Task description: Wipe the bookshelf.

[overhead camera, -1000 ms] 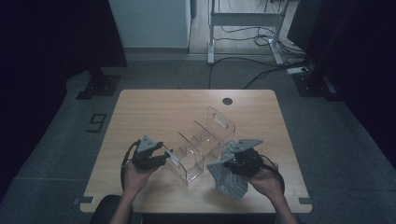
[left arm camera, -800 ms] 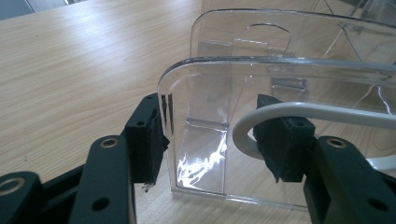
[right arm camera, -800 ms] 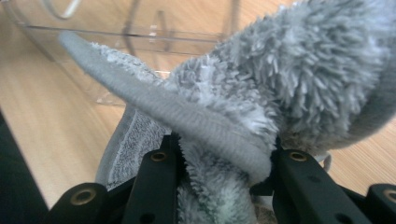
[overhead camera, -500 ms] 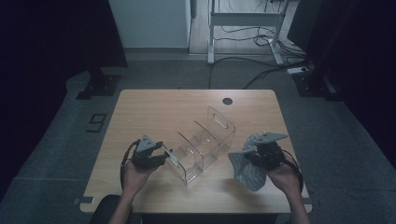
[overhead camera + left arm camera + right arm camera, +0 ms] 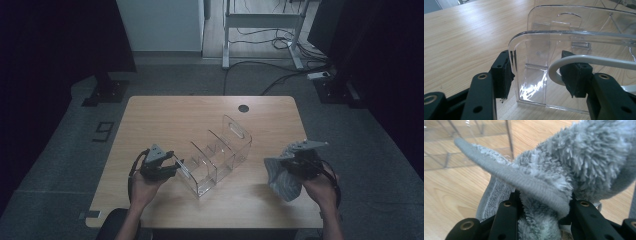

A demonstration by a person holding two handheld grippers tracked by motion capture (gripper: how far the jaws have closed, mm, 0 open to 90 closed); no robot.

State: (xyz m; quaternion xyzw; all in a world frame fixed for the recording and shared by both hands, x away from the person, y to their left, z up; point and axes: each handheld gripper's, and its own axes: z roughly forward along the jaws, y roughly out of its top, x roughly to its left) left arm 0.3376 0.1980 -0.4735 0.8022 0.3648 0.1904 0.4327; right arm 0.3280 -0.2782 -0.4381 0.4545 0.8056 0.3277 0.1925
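Lying diagonally, near-left to far-right: organizer (image 5: 217, 155)

One desk (image 5: 165, 112). On it stands one clear plastic organizer (image 5: 215, 157). One grey cloth (image 5: 282, 175) is in the room. Two grippers: left gripper (image 5: 172, 167), right gripper (image 5: 290, 167), each carried by one hand.
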